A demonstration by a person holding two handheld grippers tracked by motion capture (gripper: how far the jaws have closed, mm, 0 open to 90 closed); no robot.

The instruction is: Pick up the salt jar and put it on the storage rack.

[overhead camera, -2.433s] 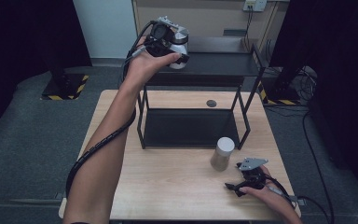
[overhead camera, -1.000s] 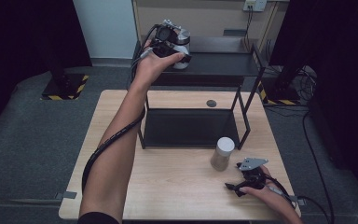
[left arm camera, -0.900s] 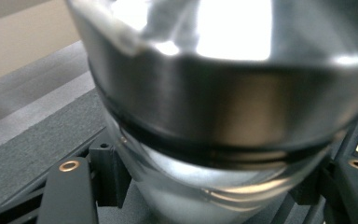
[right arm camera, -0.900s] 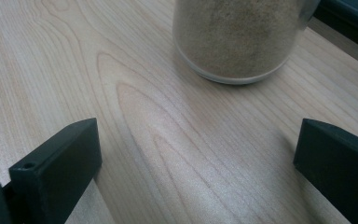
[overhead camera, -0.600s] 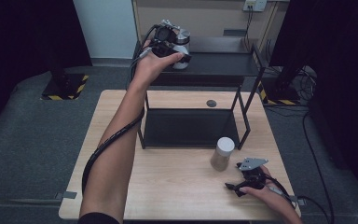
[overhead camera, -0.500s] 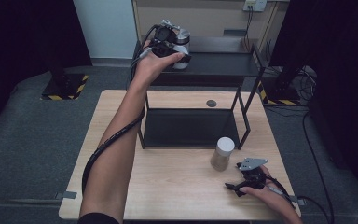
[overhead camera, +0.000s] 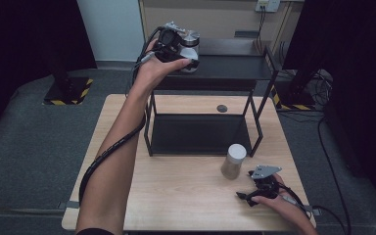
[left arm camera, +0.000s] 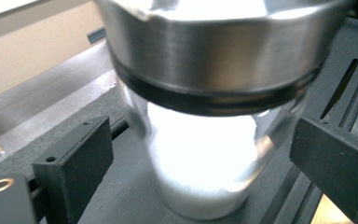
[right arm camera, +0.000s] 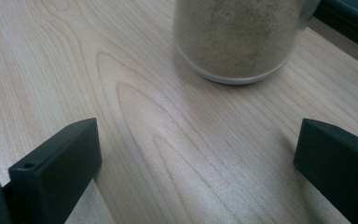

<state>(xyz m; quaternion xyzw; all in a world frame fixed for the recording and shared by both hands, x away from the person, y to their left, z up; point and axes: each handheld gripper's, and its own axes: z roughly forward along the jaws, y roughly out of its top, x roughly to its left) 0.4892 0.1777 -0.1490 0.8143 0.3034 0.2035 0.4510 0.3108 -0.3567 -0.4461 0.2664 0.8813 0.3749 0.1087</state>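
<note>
Left gripper [left arm camera: 200,154], upper centre of high view: jaws just opened, released from white jar [left arm camera: 205,158] on shelf [overhead camera: 235,66]; right gripper [right arm camera: 196,158] open, unmoved.

Jar on the shelf [left arm camera: 205,154]: we see clear glass, white contents, a brushed silver lid with a black band.
Jar on the counter [overhead camera: 233,160]: we see sandy beige contents, a pale grey lid.
Shelf [overhead camera: 235,66]: we note a black frame and black decks.
Counter [overhead camera: 186,191]: we see light wood with a flowing grain pattern.
Left hand-held gripper [left arm camera: 205,158]: we see matte black jaws.
Floor [overhead camera: 29,147]: we see grey, with a yellow-and-black hazard stripe at a stand's base.
</note>
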